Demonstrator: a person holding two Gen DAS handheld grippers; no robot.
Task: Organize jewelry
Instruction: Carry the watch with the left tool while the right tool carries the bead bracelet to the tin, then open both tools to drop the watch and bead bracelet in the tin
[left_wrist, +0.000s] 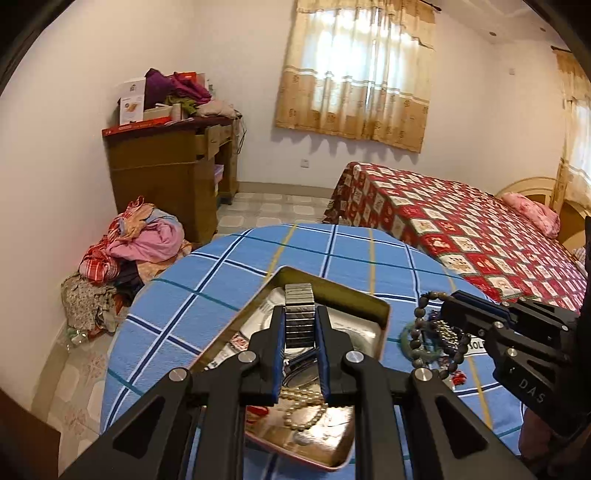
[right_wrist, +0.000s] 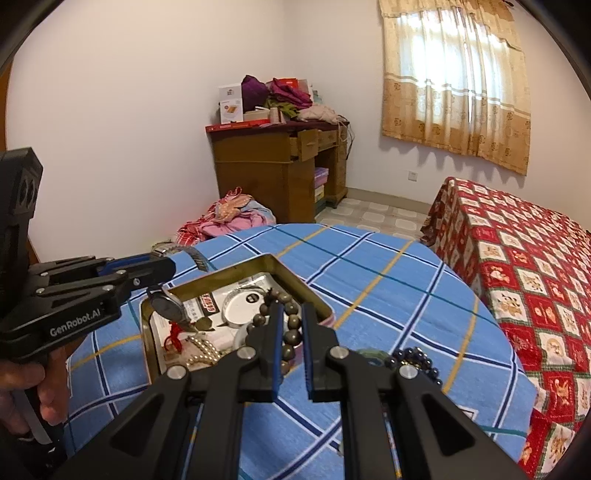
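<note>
Bedroom setting: a table under a blue checked cloth (left_wrist: 207, 295) carries an open metal tin (left_wrist: 380, 314), with a red-quilted bed (left_wrist: 480, 240) behind. Left gripper (left_wrist: 300, 325) is clamped on the metal link band of a wristwatch (left_wrist: 299, 314), whose dial hangs below the claw over the tin's near-left corner. Right gripper (right_wrist: 291, 332) pinches a brown bead bracelet (right_wrist: 291, 336), held over the tin's rim. Already inside the tin, beneath the left claw, lies a pearl strand (left_wrist: 306, 410). Remaining on the cloth, to the right of the right claw, are dark blue beads (right_wrist: 413, 360) and a green bangle (right_wrist: 369, 354); sorting appears roughly half complete.
</note>
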